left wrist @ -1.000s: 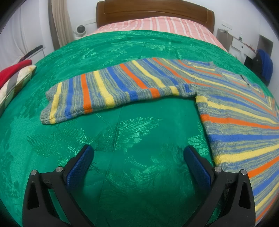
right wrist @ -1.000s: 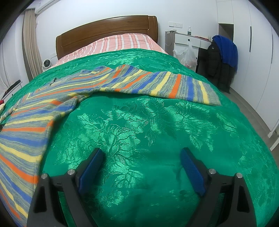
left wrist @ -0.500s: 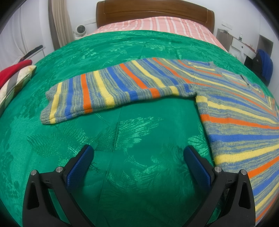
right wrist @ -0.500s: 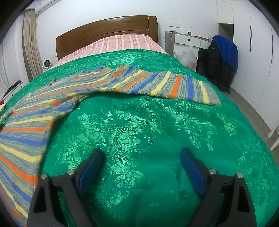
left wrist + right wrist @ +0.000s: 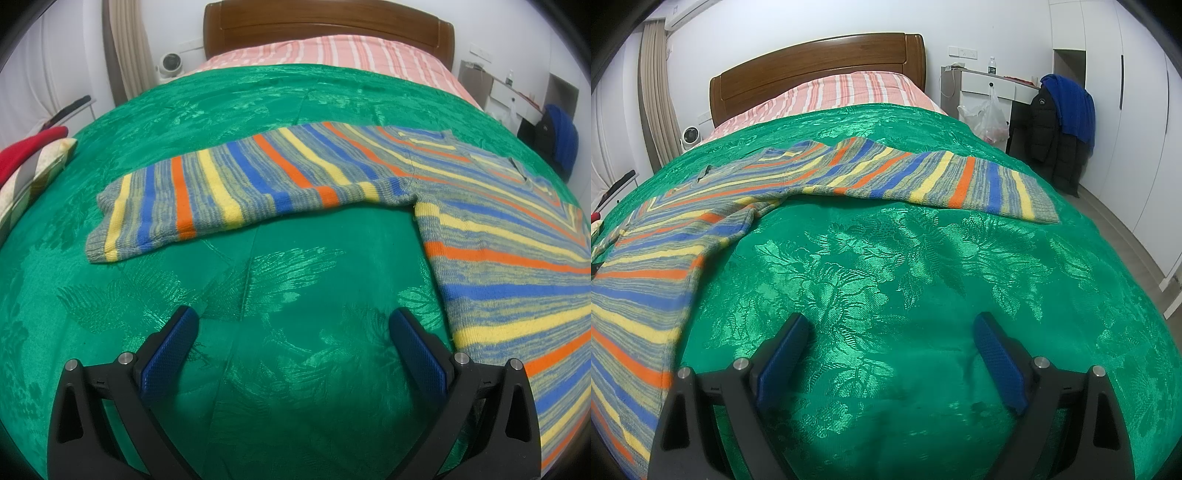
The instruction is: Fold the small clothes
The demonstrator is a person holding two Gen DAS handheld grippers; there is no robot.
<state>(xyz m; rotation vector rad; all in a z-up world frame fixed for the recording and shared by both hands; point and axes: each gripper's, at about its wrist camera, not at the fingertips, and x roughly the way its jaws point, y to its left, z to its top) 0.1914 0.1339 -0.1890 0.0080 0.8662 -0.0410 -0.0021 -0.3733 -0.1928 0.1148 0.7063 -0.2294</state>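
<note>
Change overall: none that shows across the last second.
Left gripper (image 5: 294, 317): same wide gap, no shift relative to the striped sweater (image 5: 258, 184).
Right gripper (image 5: 892, 321): same wide gap, no shift relative to the striped sweater (image 5: 657, 280).
Striped sweater: outline and sleeves unaltered.

- Even, bright indoor light is seen; sheen glints on the glossy green patterned bedspread (image 5: 280, 110).
- Around that bedspread, edges are bent and vignetted.
</note>
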